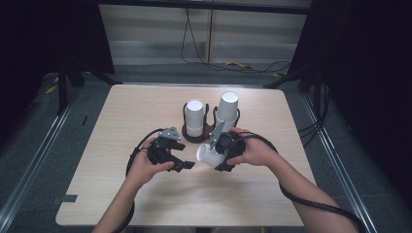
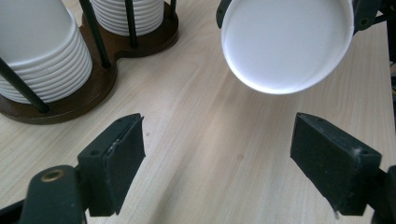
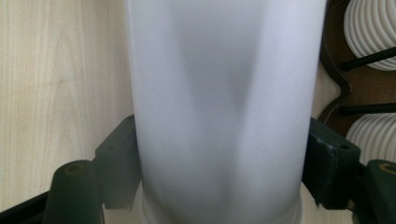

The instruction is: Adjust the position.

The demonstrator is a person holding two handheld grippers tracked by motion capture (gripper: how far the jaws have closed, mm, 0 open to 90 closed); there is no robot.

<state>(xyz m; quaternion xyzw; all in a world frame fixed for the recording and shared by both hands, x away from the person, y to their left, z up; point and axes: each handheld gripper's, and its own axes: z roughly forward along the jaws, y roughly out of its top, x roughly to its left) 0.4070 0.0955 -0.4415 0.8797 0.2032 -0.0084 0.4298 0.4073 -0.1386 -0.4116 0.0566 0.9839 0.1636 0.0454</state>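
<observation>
- Nearest the person, the left gripper point(image 1: 180, 156) hangs just above the worktop point(image 1: 145, 199), left of centre; its fingers point(image 2: 122, 154) stand wide apart with nothing but bare wood between them.
- Just right of it, the right gripper point(image 1: 221, 154) has its fingers point(image 3: 332, 161) clamped on the sides of a single white paper cup point(image 1: 208, 155), one finger on each side of the wall.
- That cup lies tipped on its side in the grip, near the middle of the worktop, and its round end point(image 2: 286, 44) points toward the left gripper, which looks straight at it from close by without touching it.
- Whether that round end is the closed base or the open mouth I cannot tell for sure; it looks like a flat white disc.
- Farther back stands a dark wooden cup holder point(image 1: 200, 132) with thin black posts, carrying two stacks of white cups: the left stack point(image 1: 195, 115) shorter, the right stack point(image 1: 226, 110) taller.
- My judgement: one cup is out of the holder and secured, so the picking part looks done.
- What seems left is the handover or a second grip by the open left gripper, and then setting the cup down or stacking it; no loose cup stands on the worktop yet.
</observation>
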